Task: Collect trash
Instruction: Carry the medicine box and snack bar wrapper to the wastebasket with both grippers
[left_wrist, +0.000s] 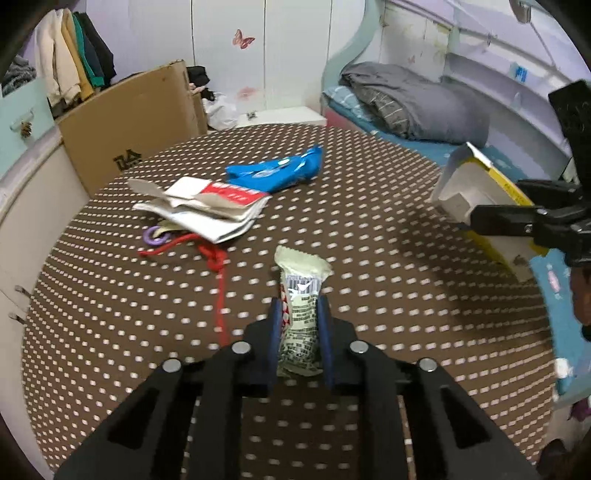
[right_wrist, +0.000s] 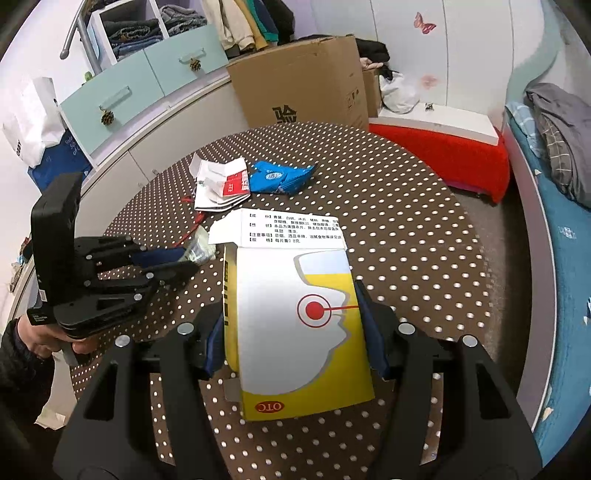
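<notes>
My left gripper (left_wrist: 300, 314) is shut on a pale snack wrapper (left_wrist: 301, 291) held above the brown dotted table (left_wrist: 388, 240); it also shows in the right wrist view (right_wrist: 184, 258). My right gripper (right_wrist: 291, 314) is shut on a yellow and white medicine box (right_wrist: 295, 325) with its flap open; the box shows at the right of the left wrist view (left_wrist: 476, 195). On the table lie a blue wrapper (left_wrist: 277, 171), a flattened white and red carton (left_wrist: 207, 206) and a red string (left_wrist: 216, 266) with a purple ring (left_wrist: 157, 236).
A large cardboard box (left_wrist: 129, 125) stands beyond the table's far left edge. A bed with grey bedding (left_wrist: 413, 103) runs along the right. Cabinets with pale blue drawers (right_wrist: 147, 77) line the left wall. A red-covered bench (right_wrist: 443, 155) sits past the table.
</notes>
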